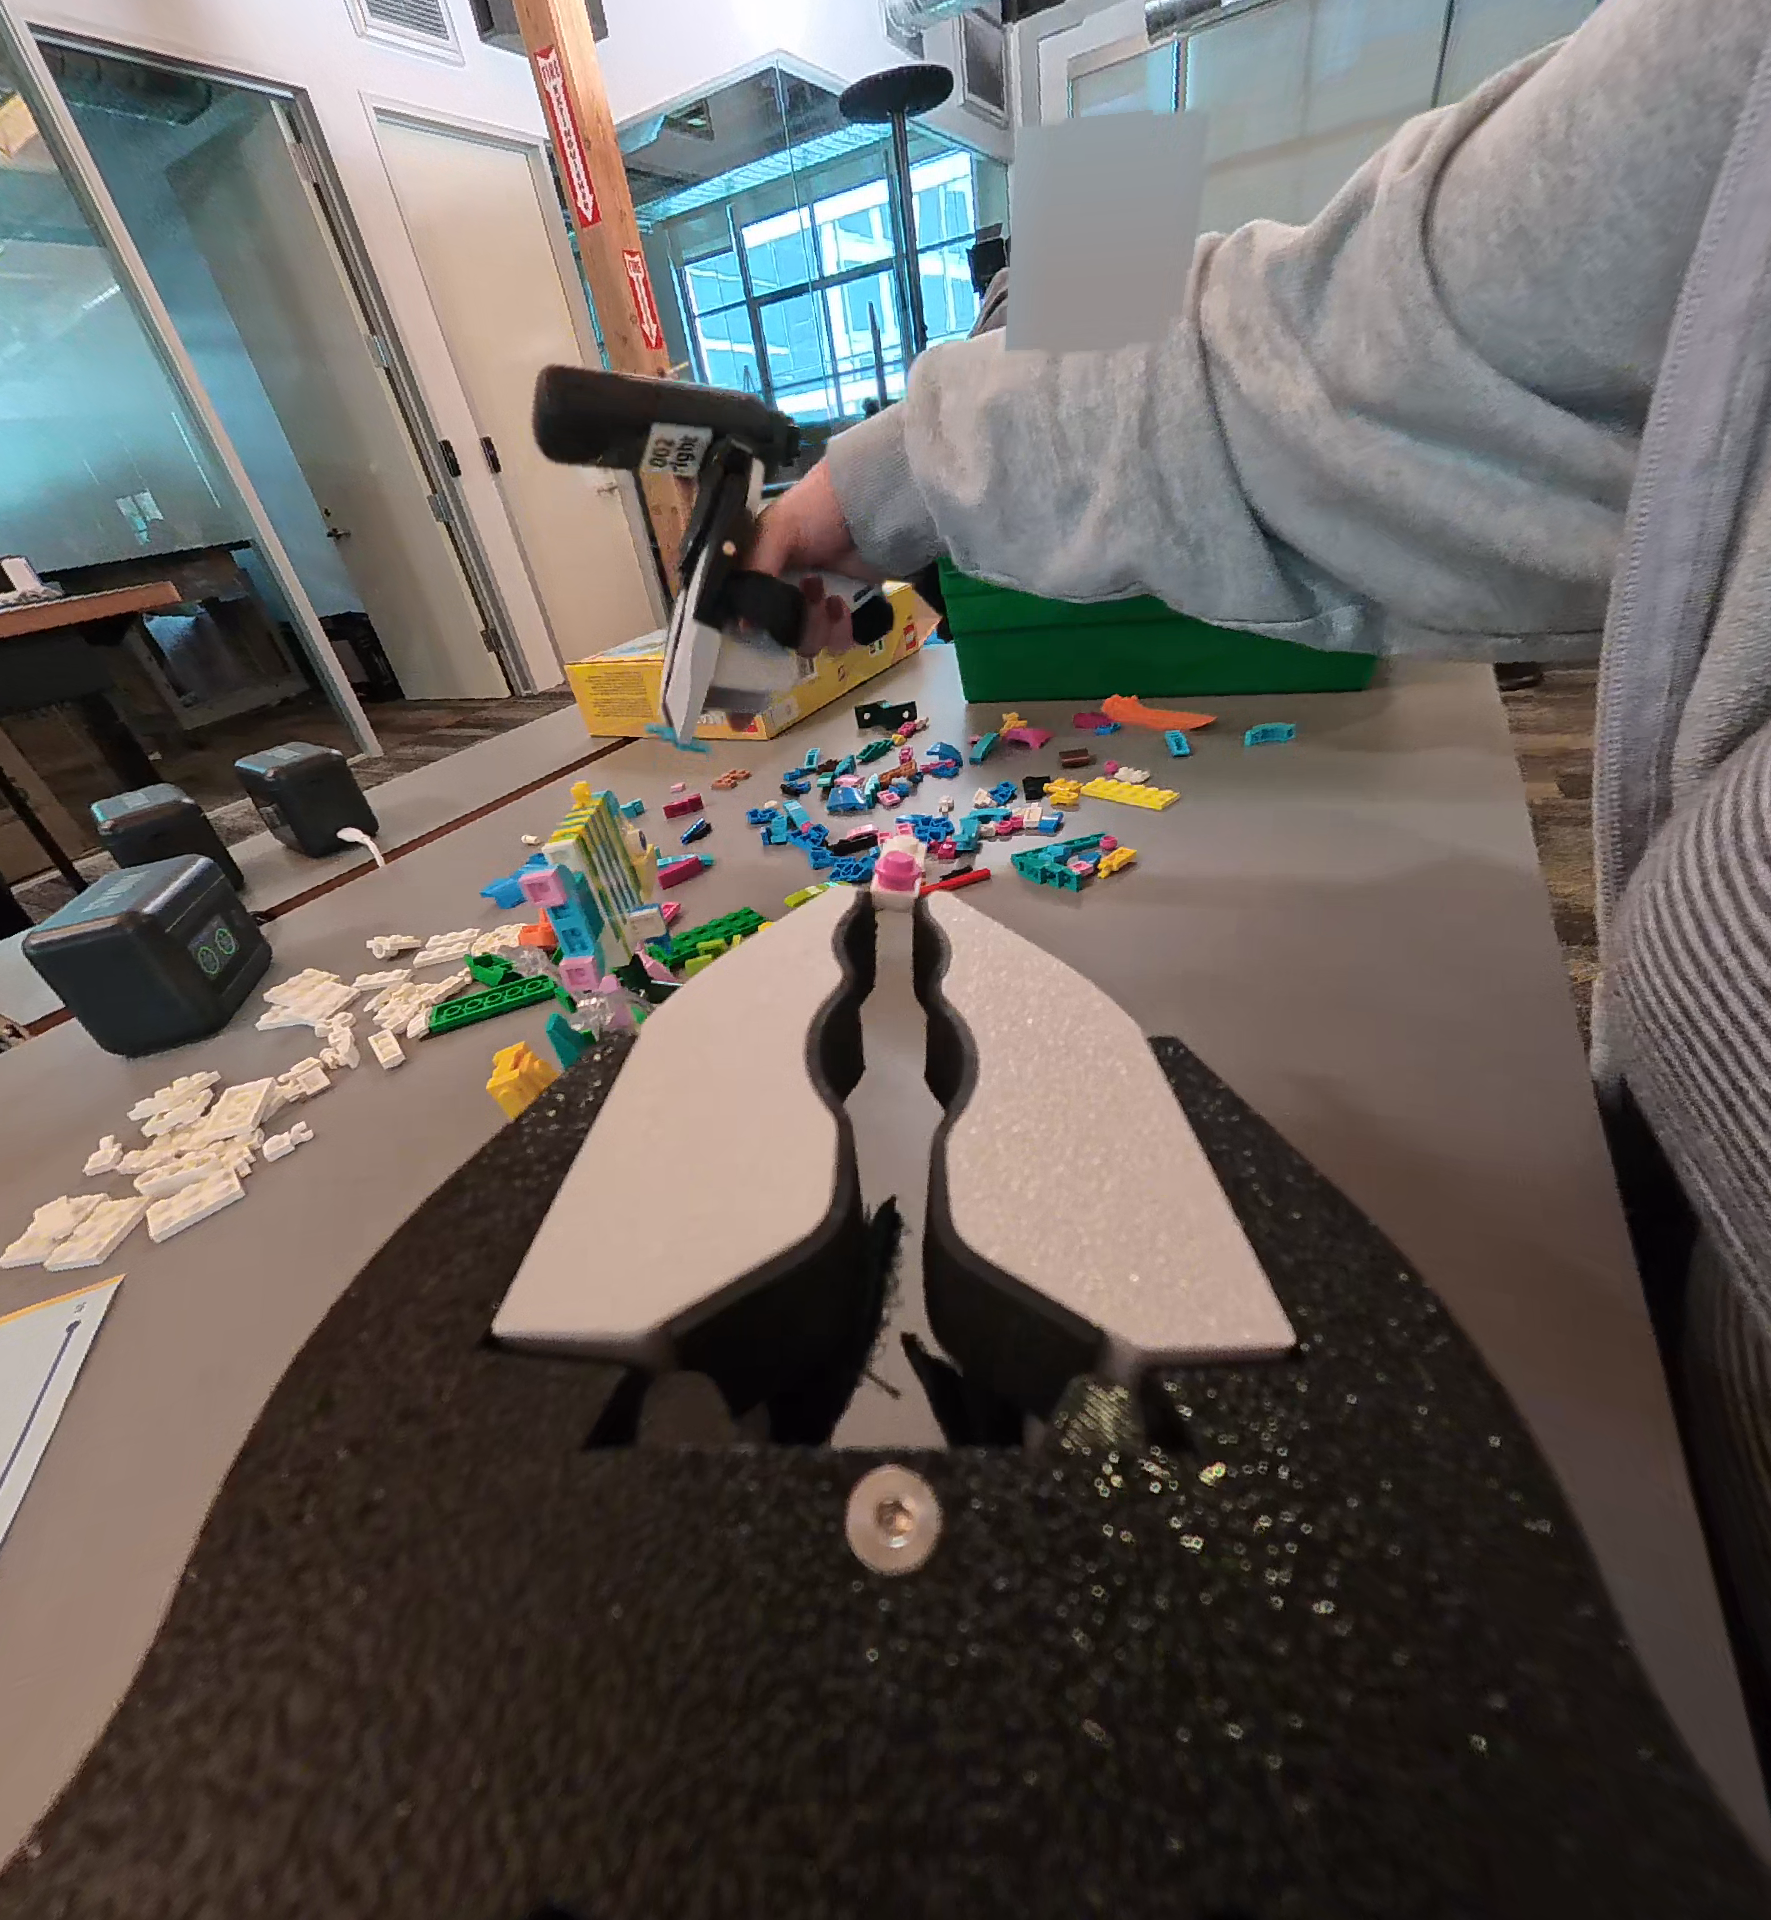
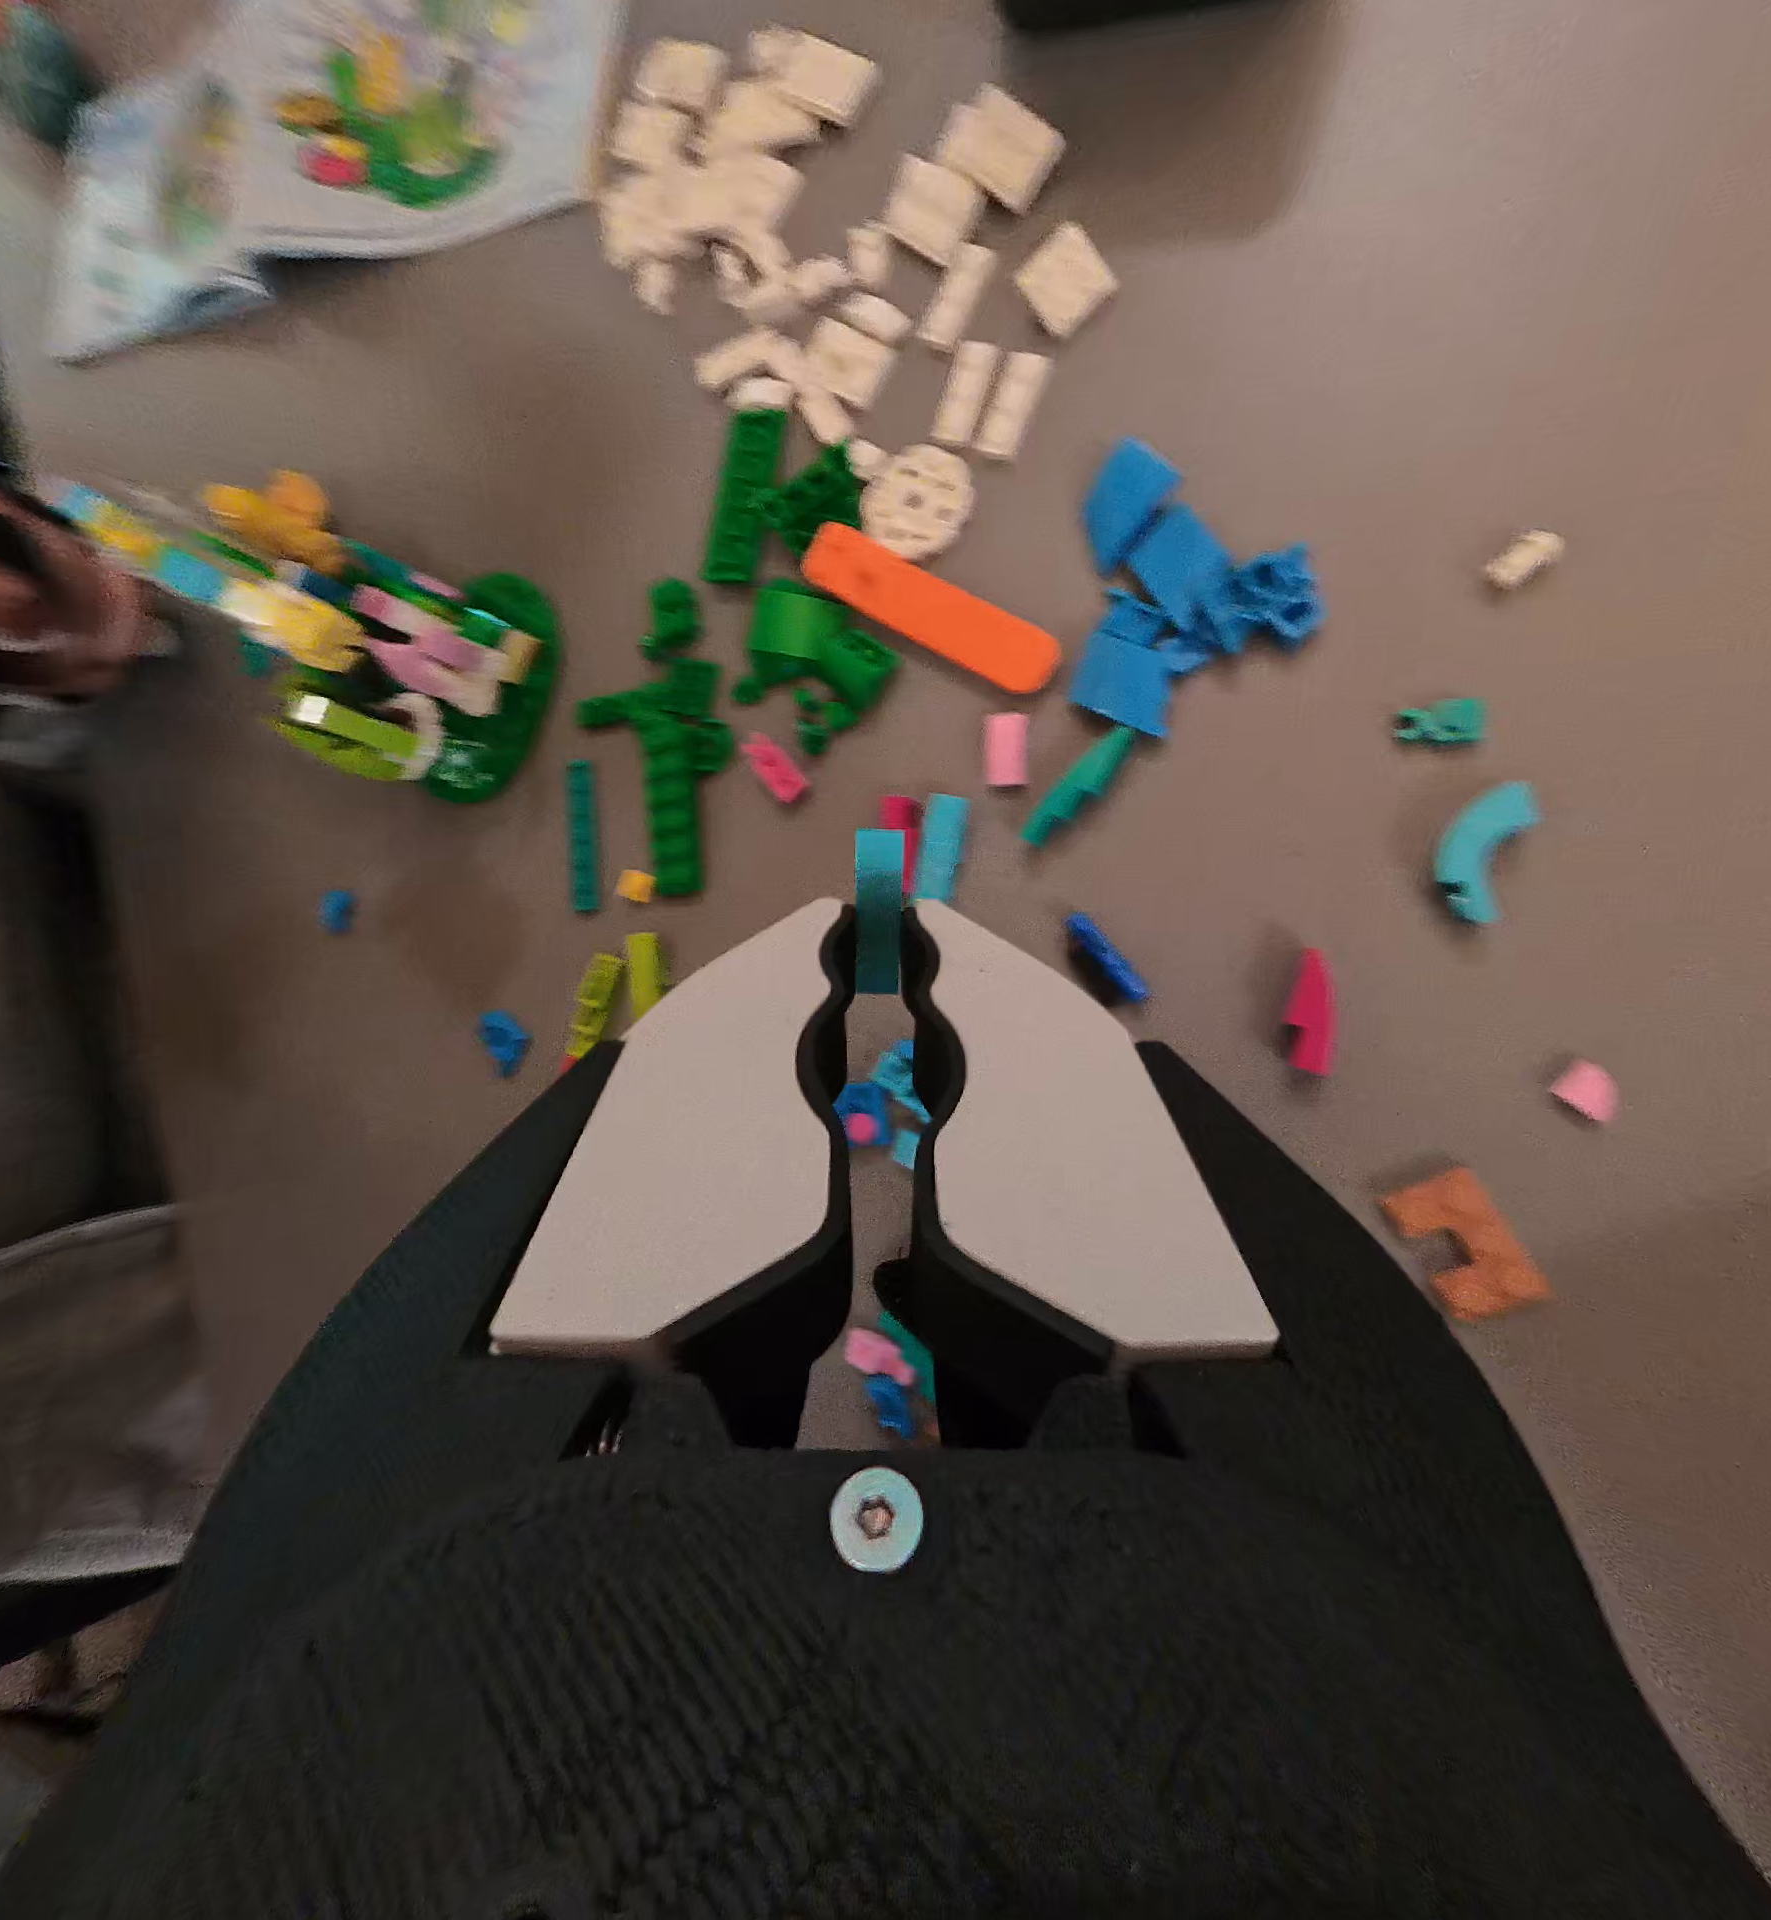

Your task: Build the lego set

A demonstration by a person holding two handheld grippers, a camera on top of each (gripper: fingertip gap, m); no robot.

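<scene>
My left gripper [image 1: 893, 906] is shut on a small pink and white piece [image 1: 897, 869], held low over the grey table [image 1: 1328, 987]. The half-built colourful model [image 1: 600, 883] stands left of it on a green plate; it also shows in the right wrist view [image 2: 413, 665]. My right gripper [image 2: 879, 920] is shut on a thin teal piece [image 2: 879, 883] and points down from well above the table. In the left wrist view the right gripper [image 1: 681, 717] hangs in front of the yellow box, with the teal piece [image 1: 675, 736] at its tips.
Loose coloured pieces [image 1: 912, 810] cover the table's middle and white pieces [image 1: 185, 1153] its left. A yellow box [image 1: 632, 691] and a green bin [image 1: 1120, 644] stand at the back, dark cubes [image 1: 148, 951] at the left. An instruction booklet [image 2: 341, 125] and an orange plate [image 2: 933, 613] lie nearby. Spacing between my two grippers at the tips: around 30 cm. The left gripper is farther from the orange plate [image 2: 933, 613], some 30 cm, than the right, some 10 cm.
</scene>
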